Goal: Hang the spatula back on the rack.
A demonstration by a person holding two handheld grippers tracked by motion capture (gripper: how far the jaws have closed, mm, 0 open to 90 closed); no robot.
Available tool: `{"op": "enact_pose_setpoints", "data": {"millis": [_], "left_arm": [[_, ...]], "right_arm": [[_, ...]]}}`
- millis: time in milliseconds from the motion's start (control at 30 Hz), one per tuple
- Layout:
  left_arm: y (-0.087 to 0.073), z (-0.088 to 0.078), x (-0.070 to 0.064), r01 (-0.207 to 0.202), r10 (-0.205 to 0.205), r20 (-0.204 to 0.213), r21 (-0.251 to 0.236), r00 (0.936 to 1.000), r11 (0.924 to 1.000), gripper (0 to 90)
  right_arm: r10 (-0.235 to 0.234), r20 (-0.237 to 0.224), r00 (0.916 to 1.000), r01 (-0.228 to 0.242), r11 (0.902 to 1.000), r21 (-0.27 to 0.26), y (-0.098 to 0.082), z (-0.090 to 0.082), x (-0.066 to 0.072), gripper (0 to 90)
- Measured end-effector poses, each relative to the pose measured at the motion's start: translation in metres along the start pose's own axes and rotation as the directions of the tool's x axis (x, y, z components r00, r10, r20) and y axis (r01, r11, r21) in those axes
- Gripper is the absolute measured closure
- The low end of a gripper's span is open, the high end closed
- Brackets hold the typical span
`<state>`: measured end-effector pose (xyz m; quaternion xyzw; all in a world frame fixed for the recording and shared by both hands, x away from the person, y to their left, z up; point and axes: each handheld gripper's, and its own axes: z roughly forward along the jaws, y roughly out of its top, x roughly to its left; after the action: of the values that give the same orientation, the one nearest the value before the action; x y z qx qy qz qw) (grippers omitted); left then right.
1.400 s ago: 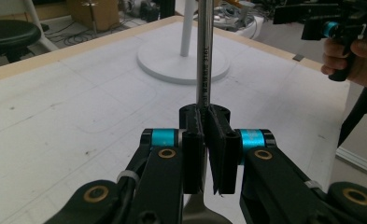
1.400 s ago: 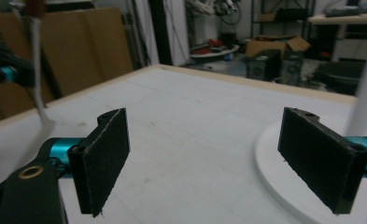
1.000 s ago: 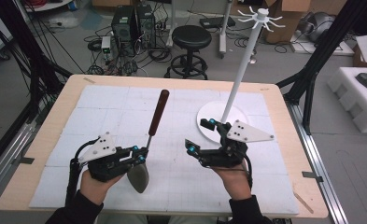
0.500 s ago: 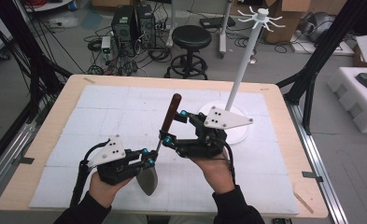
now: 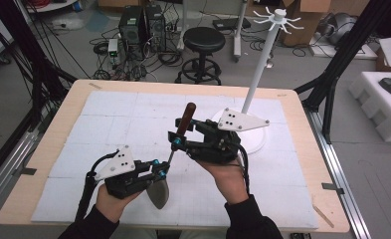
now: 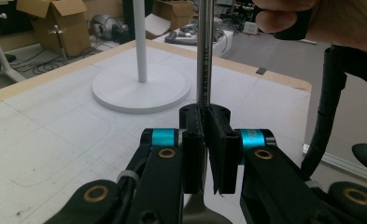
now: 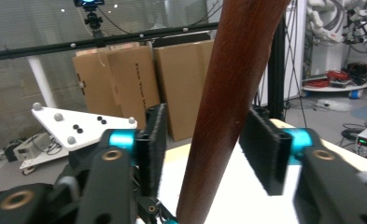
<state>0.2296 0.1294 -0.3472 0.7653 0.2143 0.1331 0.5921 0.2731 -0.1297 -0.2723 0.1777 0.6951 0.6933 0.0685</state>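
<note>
High view: a person seated at the table (image 5: 44, 199) held a two-jaw gripper in each hand, forearms entering from the bottom edge. The left gripper (image 5: 159, 169) was clamped tight on the thin metal shank of a spatula (image 5: 175, 149), just above its dark blade, which hung below the jaws close over the white padded mat (image 5: 113, 119) covering the table. The spatula stood nearly upright, leaning slightly away from the person, its brown wooden handle rising to a rounded end.

The right gripper (image 5: 179, 138) was turned toward the left of the picture and straddled the lower part of the wooden handle, higher along the tool than the left gripper. Its jaws had just been closing, with the handle between them.

Left gripper view: the left gripper (image 6: 208, 140) had its two black pads pressed together on the steel shank of the spatula (image 6: 204, 56), which ran straight up out of the frame; the other hand (image 6: 330, 21) appeared at the upper right. Behind stood the round white base and pole of a stand (image 6: 141, 88), resting on the mat.

Right gripper view: the right gripper (image 7: 209, 149) had the handle of the spatula (image 7: 232, 93) passing between its jaws at a slant. The left pad lay at or very near the wood; a visible gap separated the right pad from it, so the jaws were not pressing on it from both sides. Cardboard boxes (image 7: 139, 84) stood in the background.
</note>
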Motion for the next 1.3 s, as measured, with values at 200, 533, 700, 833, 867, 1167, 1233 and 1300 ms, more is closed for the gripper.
{"op": "enact_pose_setpoints", "data": {"millis": [200, 533, 700, 833, 867, 1167, 1233, 1300], "left_arm": [[0.0, 0.001, -0.001, -0.008, 0.008, 0.009, -0.007, 0.9999, 0.9999, 83.9], [0.0, -0.001, 0.0, 0.005, 0.0, 0.134, -0.039, 0.991, 0.9992, 81.8], [0.001, -0.007, 0.005, 0.023, -0.006, 0.219, -0.075, 0.9756, 0.9969, 61.8], [0.001, -0.007, 0.006, 0.024, 0.007, 0.301, -0.1, 0.9537, 0.9947, 58.2], [0.0, -0.006, 0.005, 0.028, 0.006, 0.323, -0.099, 0.9463, 0.9947, 58.0], [-0.006, 0.003, 0.0, 0.007, 0.02, 0.422, -0.062, 0.9065, 0.9981, 70.3], [-0.007, 0.004, 0.0, 0.002, 0.024, 0.43, -0.06, 0.9026, 0.9982, 76.2], [-0.009, 0.005, 0.0, 0.009, 0.017, 0.434, -0.059, 0.9006, 0.9982, 82.3]], "right_arm": [[0.009, -0.005, 0.9999, -0.009, 1.0, 0.004, 0.001, -0.003, 0.001, 69.8], [0.061, -0.116, 0.9915, -0.063, 0.9978, -0.018, 0.003, -0.006, 0.004, 73.1], [0.014, -0.203, 0.9791, -0.008, 0.9994, 0.032, 0.008, -0.005, 0.011, 73.1], [0.011, -0.294, 0.9559, 0.002, 0.9992, 0.041, 0.009, -0.003, 0.011, 73.0], [0.009, -0.316, 0.9488, 0.003, 0.9992, 0.039, 0.009, -0.002, 0.01, 73.0], [0.018, -0.448, 0.8937, 0.0, 0.9992, 0.04, 0.008, 0.003, 0.009, 73.0], [0.02, -0.455, 0.8904, -0.003, 0.9992, 0.039, 0.006, 0.003, 0.008, 73.0], [0.026, -0.453, 0.8909, -0.01, 0.9992, 0.039, 0.005, 0.002, 0.008, 73.0]]}}
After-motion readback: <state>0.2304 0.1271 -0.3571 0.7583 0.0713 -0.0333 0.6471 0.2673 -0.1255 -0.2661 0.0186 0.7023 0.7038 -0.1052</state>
